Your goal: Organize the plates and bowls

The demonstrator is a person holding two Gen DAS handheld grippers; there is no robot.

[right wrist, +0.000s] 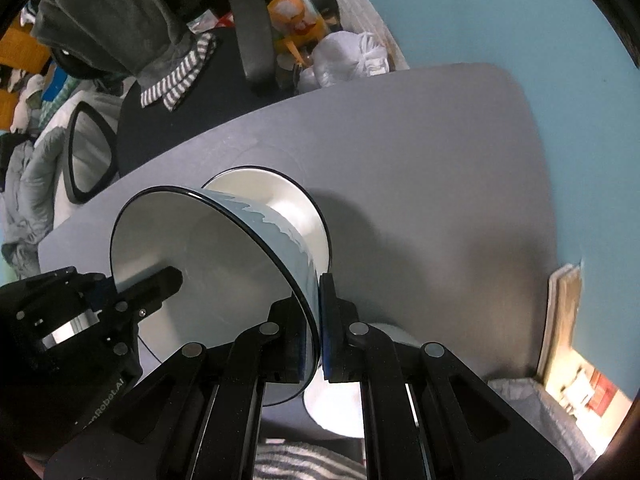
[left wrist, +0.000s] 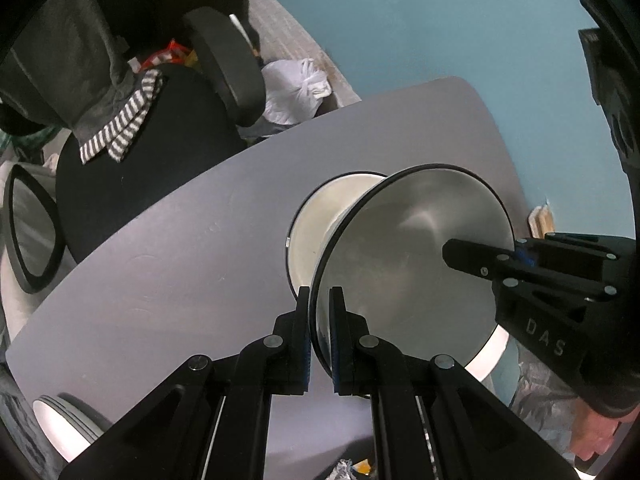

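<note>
We work over a grey table (left wrist: 160,248) set against a blue wall, with a black chair (left wrist: 132,168) draped in clothing just beyond its far edge; our two claws share one bowl (left wrist: 408,264), white inside with a dark rim and a blue pattern on its outer wall, lifted above a second white bowl (left wrist: 316,232) that stands on the table. Our left gripper (left wrist: 320,308) is clamped tight on the near rim, one pad inside and one outside; our right gripper (right wrist: 316,304) pinches the opposite rim in the same manner. We judge that this double hold keeps the wide bowl level and stops it swinging, which a single pinch at the edge would not do; it hangs directly over the lower bowl, so nesting the two appears to be the aim. A stack of white plates (left wrist: 68,424) waits at the near table edge, well apart.
</note>
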